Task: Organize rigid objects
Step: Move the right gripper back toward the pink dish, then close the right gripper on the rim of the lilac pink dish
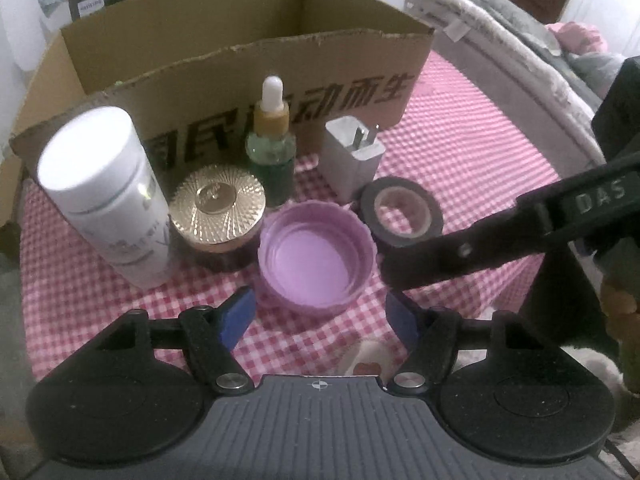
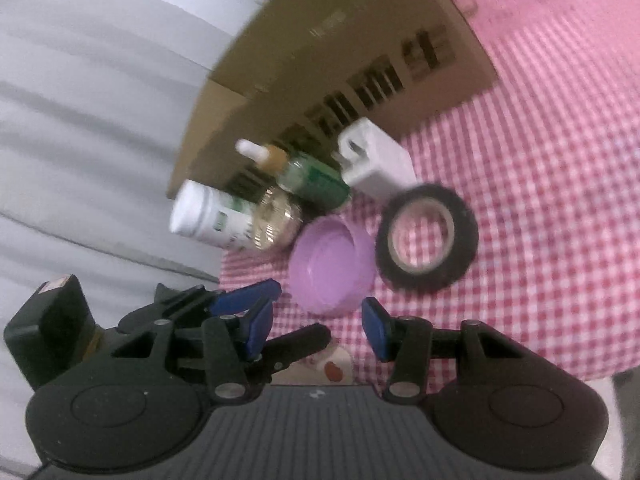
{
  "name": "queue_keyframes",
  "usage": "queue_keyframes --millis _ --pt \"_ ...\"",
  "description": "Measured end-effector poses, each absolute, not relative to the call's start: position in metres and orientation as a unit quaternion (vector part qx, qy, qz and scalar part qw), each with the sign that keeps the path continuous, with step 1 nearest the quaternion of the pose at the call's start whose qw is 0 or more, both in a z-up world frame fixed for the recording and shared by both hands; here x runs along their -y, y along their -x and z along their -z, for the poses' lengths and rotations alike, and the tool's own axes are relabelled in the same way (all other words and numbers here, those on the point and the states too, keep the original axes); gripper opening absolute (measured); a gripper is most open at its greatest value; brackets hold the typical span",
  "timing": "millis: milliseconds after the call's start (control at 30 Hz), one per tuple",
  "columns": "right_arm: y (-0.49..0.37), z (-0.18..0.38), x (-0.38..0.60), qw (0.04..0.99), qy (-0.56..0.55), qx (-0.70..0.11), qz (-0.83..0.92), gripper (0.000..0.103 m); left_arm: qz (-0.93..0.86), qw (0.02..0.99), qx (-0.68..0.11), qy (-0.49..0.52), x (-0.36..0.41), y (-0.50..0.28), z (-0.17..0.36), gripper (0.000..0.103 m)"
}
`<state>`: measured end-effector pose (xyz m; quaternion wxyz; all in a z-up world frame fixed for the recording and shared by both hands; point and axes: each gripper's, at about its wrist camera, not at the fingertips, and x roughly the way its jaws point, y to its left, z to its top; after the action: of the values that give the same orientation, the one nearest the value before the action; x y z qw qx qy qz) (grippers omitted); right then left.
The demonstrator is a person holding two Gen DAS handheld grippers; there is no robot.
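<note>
Both grippers' fingers stand apart, grasping nothing: left gripper [image 1: 320, 316] and right gripper [image 2: 320, 320] hover before the purple lid [image 1: 316, 254]. One lid, tape roll [image 1: 402, 212], charger [image 1: 352, 156], dropper bottle [image 1: 272, 148], gold-lidded jar [image 1: 218, 216], white bottle [image 1: 108, 192] and cardboard box [image 1: 248, 76] rest on the checked tabletop [image 1: 460, 140].

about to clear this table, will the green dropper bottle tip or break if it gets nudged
The green dropper bottle stands tall on a narrow base, so a nudge near its white bulb would probably tip it. It looks like glass, so likely fragile. It is crowded by the gold-lidded jar, which may catch it.
</note>
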<state>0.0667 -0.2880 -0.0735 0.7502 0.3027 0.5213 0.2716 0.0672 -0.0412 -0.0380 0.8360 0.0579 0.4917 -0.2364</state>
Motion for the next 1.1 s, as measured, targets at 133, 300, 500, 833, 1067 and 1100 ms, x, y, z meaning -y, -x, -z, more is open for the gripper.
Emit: queue_keyframes --millis 133,300,500,833,1067,1100 --pt "-0.077 0.09 0.286 0.746 -0.315 -0.531 -0.251 0.052 0.233 0.837 -0.491 -0.065 0.044 -0.069 0.043 0.072" --pt "-0.081 0.097 0.302 0.746 -0.348 -0.521 -0.226 0.05 0.237 0.837 -0.488 -0.064 0.047 -0.073 0.049 0.072" --pt "-0.076 0.093 0.327 0.776 -0.354 -0.493 -0.171 0.051 0.243 0.838 -0.483 -0.075 0.052 -0.073 0.053 0.072" --pt "-0.082 0.073 0.268 0.809 -0.23 -0.487 -0.236 0.044 0.254 0.841 -0.468 -0.092 0.064 -0.072 0.059 0.072" --pt "-0.091 0.077 0.258 0.819 -0.162 -0.496 -0.24 0.031 0.27 0.839 -0.463 -0.098 0.069 -0.065 0.055 0.072" --pt "-0.09 0.076 0.258 0.819 -0.161 -0.496 -0.241 0.031 0.267 0.84 -0.461 -0.104 0.069 -0.066 0.055 0.072"
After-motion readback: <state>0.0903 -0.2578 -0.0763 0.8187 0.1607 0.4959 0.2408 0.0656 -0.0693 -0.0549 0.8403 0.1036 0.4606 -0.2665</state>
